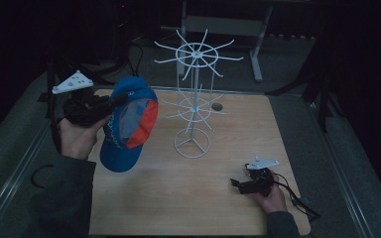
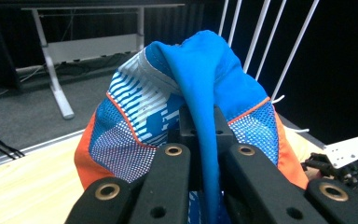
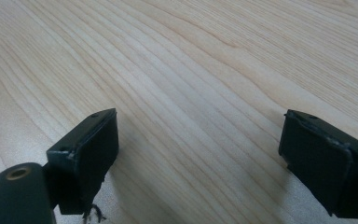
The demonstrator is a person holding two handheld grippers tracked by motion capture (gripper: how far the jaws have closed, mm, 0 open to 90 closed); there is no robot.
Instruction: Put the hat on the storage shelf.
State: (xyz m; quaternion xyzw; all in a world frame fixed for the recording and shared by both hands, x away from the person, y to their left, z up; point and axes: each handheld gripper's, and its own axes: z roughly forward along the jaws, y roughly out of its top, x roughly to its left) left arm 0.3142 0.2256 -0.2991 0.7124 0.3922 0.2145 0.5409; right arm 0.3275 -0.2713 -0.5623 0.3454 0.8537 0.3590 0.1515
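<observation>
A blue cap (image 1: pixel 128 124) with white stripes, mesh panels and an orange side hangs in the air over the table's left part. My left gripper (image 1: pixel 113 103) is shut on a fold of the cap's blue fabric (image 2: pixel 204 140), with the crown bulging above the jaws. A white wire display rack (image 1: pixel 194 94) with two tiers of spoke hooks stands on a ring base at the table's middle, just right of the cap. My right gripper (image 1: pixel 237 184) rests low near the table's front right, open, its fingers (image 3: pixel 86 154) wide apart over bare wood.
The light wooden table (image 1: pixel 218 198) has a small round hole (image 1: pixel 217 106) behind the rack. A cable (image 1: pixel 297 201) trails from the right gripper toward the table's right edge. A grey desk frame (image 1: pixel 228 25) stands on the floor beyond the table.
</observation>
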